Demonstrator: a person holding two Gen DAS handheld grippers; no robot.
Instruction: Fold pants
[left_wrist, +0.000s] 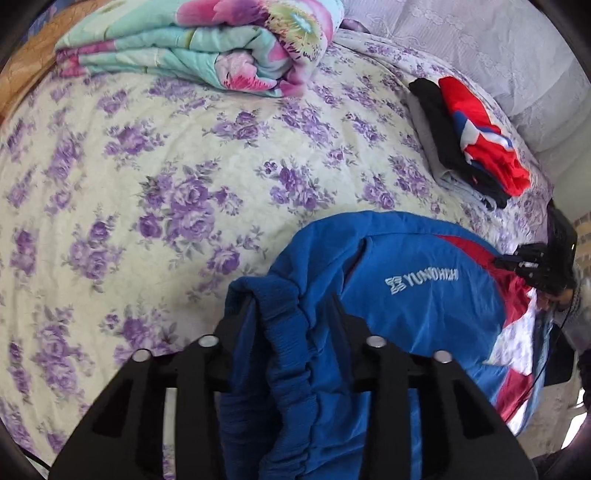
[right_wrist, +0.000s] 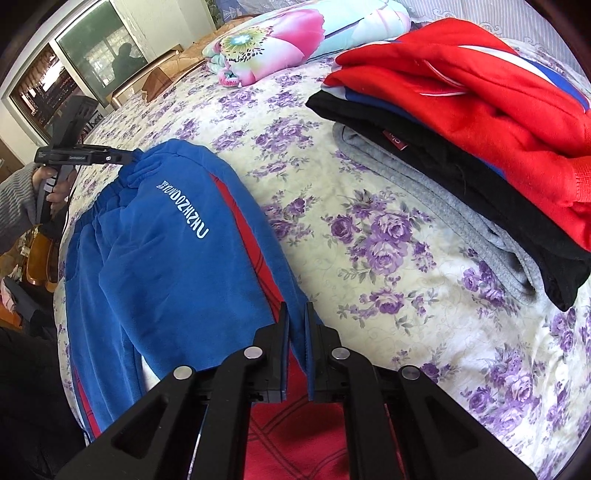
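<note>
The blue track pants (right_wrist: 173, 258), with a red side stripe and white lettering, lie spread on the floral bedsheet (left_wrist: 147, 177) at the near edge of the bed, filling the 6 to 9 o'clock part of the right wrist view. The left gripper (left_wrist: 291, 314) has its jaws pinched on the gathered elastic waistband (left_wrist: 295, 354), whose ribbed folds bunch up between the black fingers; in the right wrist view that same gripper sits at about 9 o'clock, held by a hand in a grey sleeve. The right gripper (right_wrist: 296, 314) pinches a blue edge of the pants between its pads, the jaws nearly together with only cloth in the gap; whether it is a leg seam or a fold is hard to tell from this angle. At 1 to 3 o'clock in the right wrist view stands a stack of folded clothes (right_wrist: 461, 122), red on top, black beneath, grey at the bottom, well apart from the pants with bare sheet between. A folded floral quilt (left_wrist: 207, 48) in pink and teal lies at 12 o'clock in the left wrist view, at the far side of the bed. A window (right_wrist: 92, 51) shows at 10 o'clock in the right wrist view.
</note>
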